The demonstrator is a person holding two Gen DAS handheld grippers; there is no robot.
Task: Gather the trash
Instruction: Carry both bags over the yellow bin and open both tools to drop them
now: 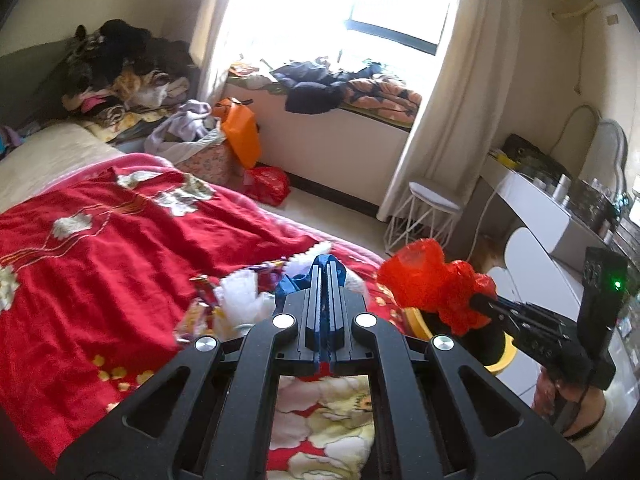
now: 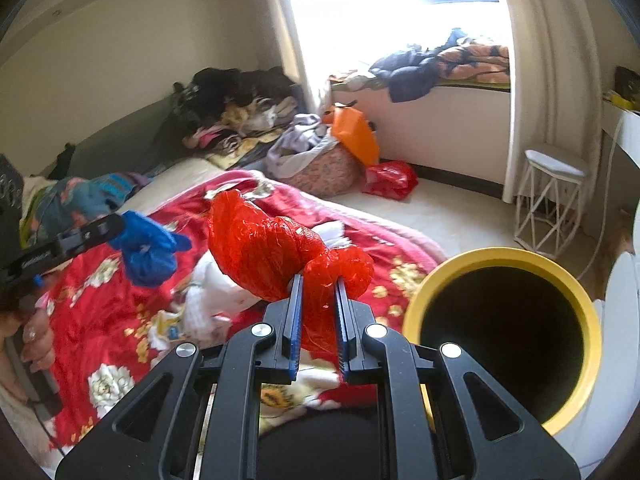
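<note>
Right gripper (image 2: pixel 316 280) pinching red bag (image 2: pixel 256 248), yellow-rimmed bin (image 2: pixel 576 292) beside

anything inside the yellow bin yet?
Cannot tell. From the right wrist view, the bin shows only a dark interior below its yellow rim; the bottom is in shadow. The red bag is held in the right gripper, beside the bin, not in it.

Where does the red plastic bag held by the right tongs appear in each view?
Left wrist: red bag right of centre, on the right tongs.
Right wrist: centre, between its own tongs.
Shared landmark: white stool.
</note>
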